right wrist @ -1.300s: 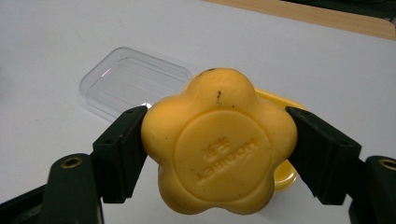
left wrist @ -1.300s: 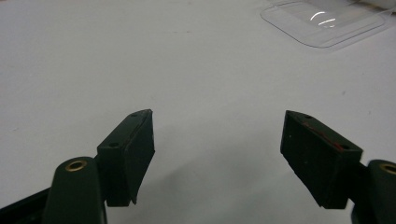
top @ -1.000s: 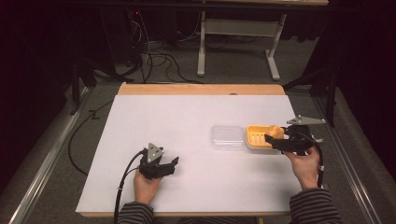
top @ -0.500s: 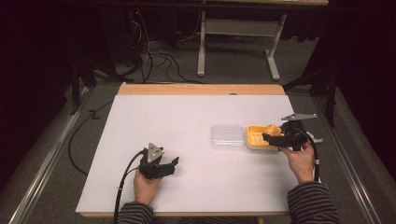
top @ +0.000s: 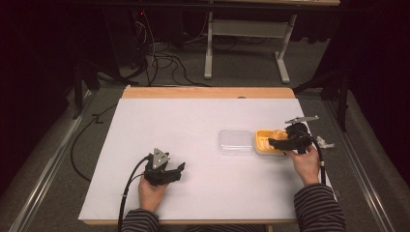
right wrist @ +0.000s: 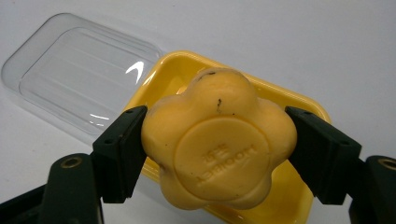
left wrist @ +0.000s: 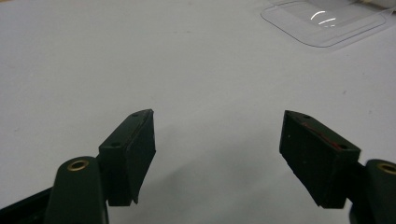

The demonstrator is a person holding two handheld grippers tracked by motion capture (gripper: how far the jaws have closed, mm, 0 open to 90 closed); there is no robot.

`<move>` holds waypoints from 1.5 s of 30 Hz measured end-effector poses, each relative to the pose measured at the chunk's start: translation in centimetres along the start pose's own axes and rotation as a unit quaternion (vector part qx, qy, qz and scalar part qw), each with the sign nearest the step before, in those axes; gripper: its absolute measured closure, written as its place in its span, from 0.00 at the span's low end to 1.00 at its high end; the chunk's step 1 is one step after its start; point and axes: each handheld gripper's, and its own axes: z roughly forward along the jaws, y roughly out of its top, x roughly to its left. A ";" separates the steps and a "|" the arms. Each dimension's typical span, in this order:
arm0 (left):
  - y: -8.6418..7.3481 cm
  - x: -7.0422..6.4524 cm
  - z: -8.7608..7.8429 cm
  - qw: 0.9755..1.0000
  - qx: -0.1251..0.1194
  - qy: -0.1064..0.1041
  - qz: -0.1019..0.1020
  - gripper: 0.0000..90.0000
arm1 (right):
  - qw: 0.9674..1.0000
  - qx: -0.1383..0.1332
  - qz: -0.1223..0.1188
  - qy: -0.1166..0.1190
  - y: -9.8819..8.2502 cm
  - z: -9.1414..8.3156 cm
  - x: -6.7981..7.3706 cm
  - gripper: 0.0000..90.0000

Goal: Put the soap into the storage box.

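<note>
A flower-shaped yellow soap (right wrist: 217,140) is clamped between both jaws of my right gripper (right wrist: 215,147), which is shut on it and holds it just over a yellow soap dish (right wrist: 299,196). In the high view that gripper (top: 282,142) hovers at the dish (top: 264,143) on the table's right side. A clear plastic lid (right wrist: 79,74) lies flat beside the dish, also seen as lid (top: 235,141) and lid (left wrist: 322,21). My left gripper (left wrist: 217,156) rests open on the white table, nothing between its jaws; in the high view the left gripper (top: 179,170) sits near the front left.
The white table top (top: 193,125) has a wooden strip along its far edge (top: 208,92). A small white scrap (top: 325,143) lies near the right edge. Cables and a desk frame stand on the floor beyond the table.
My right gripper has carried the soap left and downward, closer over the yellow dish. The left gripper has stayed put.
</note>
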 end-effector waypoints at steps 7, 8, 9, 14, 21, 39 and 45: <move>0.0 0.0 0.0 1.000 0.000 0.000 0.000 0.31 | 1.000 0.013 0.001 -0.004 0.1 1.0 0.0 0.29; 0.0 0.0 0.0 1.000 0.000 0.000 -0.002 0.31 | 1.000 0.014 0.002 -0.005 0.1 1.1 0.0 0.29; 0.0 0.0 0.0 1.000 0.001 0.000 0.000 0.31 | 1.000 0.015 0.003 -0.005 0.1 1.3 0.0 0.29; 0.0 0.0 0.0 1.000 0.000 -0.002 -0.001 0.31 | 1.000 0.024 0.001 -0.010 0.1 1.7 0.0 0.29; 0.0 0.1 0.0 1.000 0.003 -0.002 0.000 0.31 | 0.999 0.031 0.000 -0.014 0.2 2.2 -0.1 0.29; 0.0 0.0 0.0 1.000 0.000 -0.003 0.001 0.31 | 0.999 0.016 0.003 -0.030 0.0 3.1 0.2 0.28; 0.0 0.0 -0.1 1.000 0.000 -0.003 0.003 0.30 | 1.000 0.000 0.002 -0.029 0.1 2.6 0.3 0.28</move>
